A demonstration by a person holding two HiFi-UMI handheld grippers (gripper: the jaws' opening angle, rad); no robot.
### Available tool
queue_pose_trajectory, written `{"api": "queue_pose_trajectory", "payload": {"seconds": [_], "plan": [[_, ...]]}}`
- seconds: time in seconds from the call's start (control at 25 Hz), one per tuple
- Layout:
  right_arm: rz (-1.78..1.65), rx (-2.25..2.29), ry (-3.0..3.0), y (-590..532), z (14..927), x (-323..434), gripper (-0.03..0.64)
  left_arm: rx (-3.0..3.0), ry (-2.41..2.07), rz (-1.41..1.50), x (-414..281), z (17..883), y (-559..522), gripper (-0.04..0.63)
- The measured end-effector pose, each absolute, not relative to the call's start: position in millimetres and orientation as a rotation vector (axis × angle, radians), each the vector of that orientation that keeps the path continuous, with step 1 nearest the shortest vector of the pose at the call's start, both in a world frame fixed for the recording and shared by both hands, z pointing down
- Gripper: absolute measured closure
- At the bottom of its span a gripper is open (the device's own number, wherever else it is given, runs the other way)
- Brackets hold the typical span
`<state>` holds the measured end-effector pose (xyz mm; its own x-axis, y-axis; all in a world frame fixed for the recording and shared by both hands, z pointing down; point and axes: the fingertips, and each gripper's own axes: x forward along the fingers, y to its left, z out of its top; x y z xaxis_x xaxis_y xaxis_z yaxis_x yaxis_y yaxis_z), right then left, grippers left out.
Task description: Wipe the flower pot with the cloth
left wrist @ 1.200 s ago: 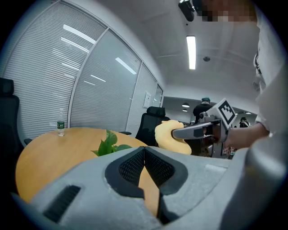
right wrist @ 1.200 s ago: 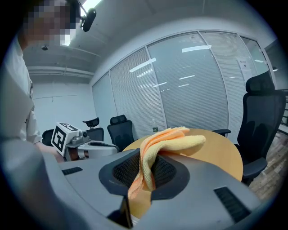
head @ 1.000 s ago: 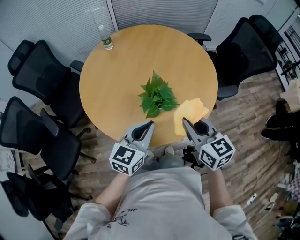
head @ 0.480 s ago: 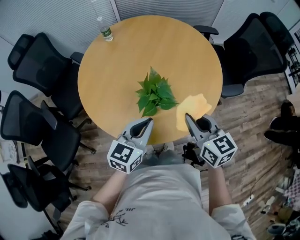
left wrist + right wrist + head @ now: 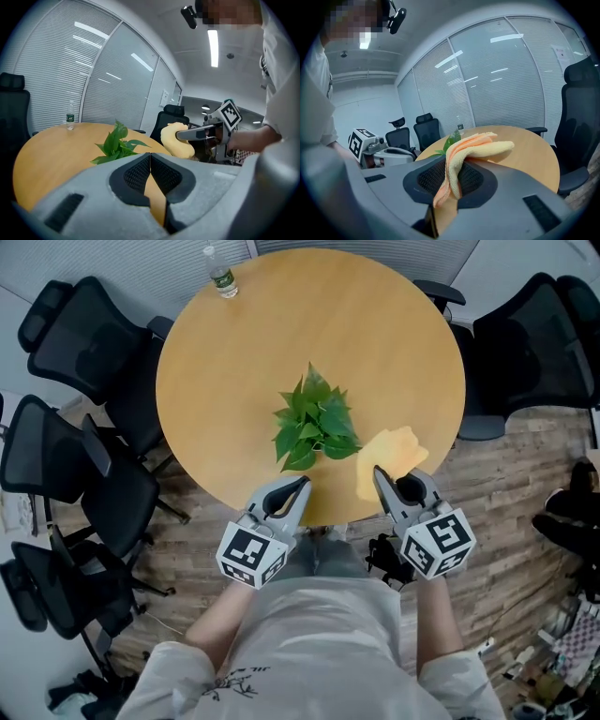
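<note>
Your left tool (image 5: 300,489) points toward one o'clock, jaws pressed together on nothing. Your right tool (image 5: 378,474) points toward eleven, clamping the yellow cloth (image 5: 389,456) — the plant (image 5: 314,426) stands on the worktop (image 5: 234,381), at twelve o'clock beyond them.

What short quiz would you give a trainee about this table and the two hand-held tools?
1. True or false: the left gripper has its fingers shut with nothing between them.
2. What do the fingers of the right gripper pinch? A. a yellow cloth B. a sponge C. a mug
3. Fill in: on the round wooden table, the thing standing near the far edge, beyond the green plant, is a plastic ____.
Key: 1 true; 2 A; 3 bottle.
</note>
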<state>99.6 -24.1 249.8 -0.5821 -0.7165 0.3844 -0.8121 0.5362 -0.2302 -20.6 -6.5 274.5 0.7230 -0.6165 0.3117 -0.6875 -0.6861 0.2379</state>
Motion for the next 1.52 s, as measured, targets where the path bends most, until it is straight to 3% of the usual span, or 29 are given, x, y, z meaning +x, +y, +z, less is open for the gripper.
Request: {"api": "queue_pose_trajectory", "payload": {"seconds": [0.68, 1.04, 1.52], "plan": [[0.574, 1.272, -2.395, -44.7, 324.9, 113.2, 0.561, 2.459, -1.169, 0.397, -63.7, 355.7, -27.9, 0.578], [0.579, 1.29, -2.347, -53.8, 351.9, 125.0, 0.561, 2.455, -1.126, 0.431, -63.1, 392.4, -33.7, 0.447], [0.484, 1.212, -2.299, -65.3, 390.7, 119.2, 0.561, 2.552, -1.068, 0.449, -51.1, 421.8, -58.2, 0.362]]}}
